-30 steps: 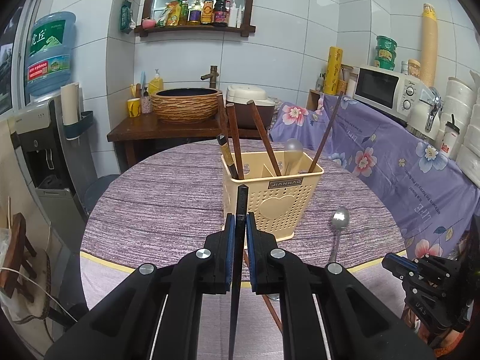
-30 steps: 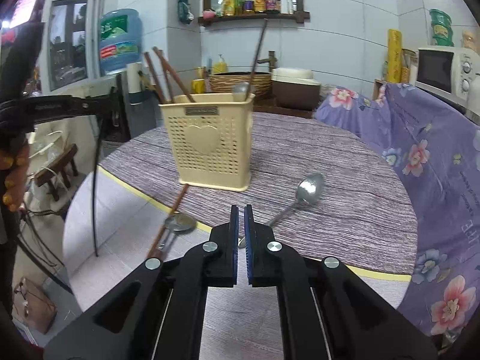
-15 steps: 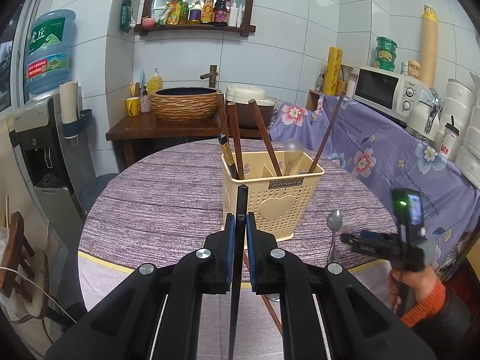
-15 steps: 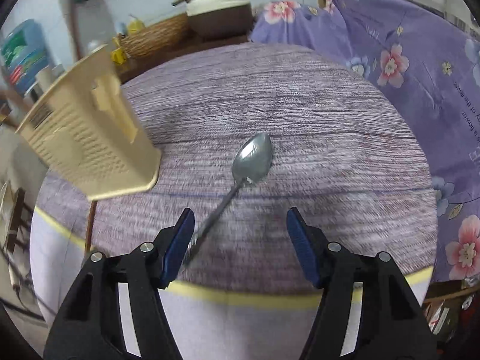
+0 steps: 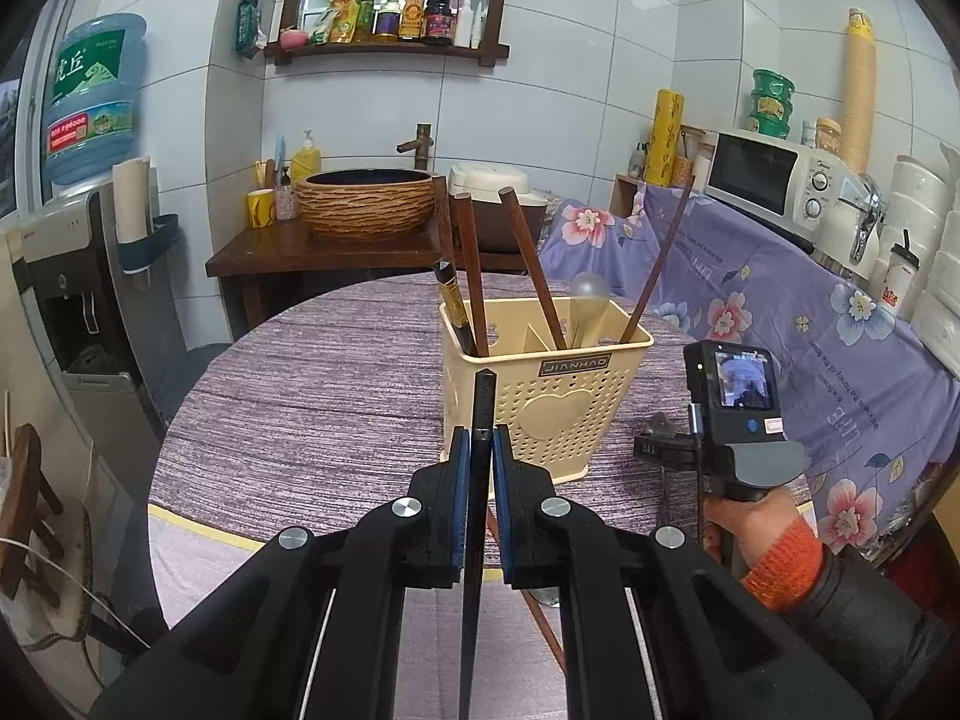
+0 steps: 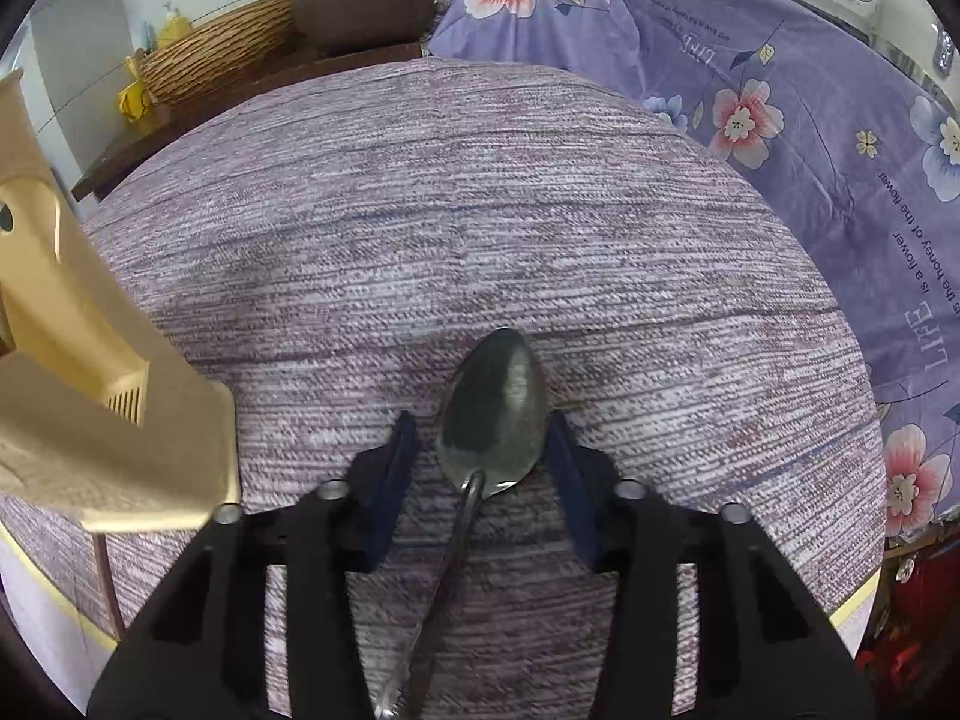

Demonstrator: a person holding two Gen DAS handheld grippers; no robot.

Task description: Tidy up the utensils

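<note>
- My cream basket [image 5: 543, 396] holds brown chopsticks [image 5: 471, 276] and a spoon.
- My left gripper [image 5: 478, 480] pinches a black chopstick [image 5: 477, 510] at six o'clock from it.
- Only the right view shows my right gripper [image 6: 483, 456] closing, the table spoon [image 6: 495, 414] between its pads, right one touching the bowl's edge.

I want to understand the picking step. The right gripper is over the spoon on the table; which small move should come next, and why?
Probably finish closing on the spoon, then lift. The right gripper straddles the bowl of the spoon, its jaws closing, with a gap visible at the left pad at least. The left gripper already holds a black chopstick before the beige utensil holder.
</note>
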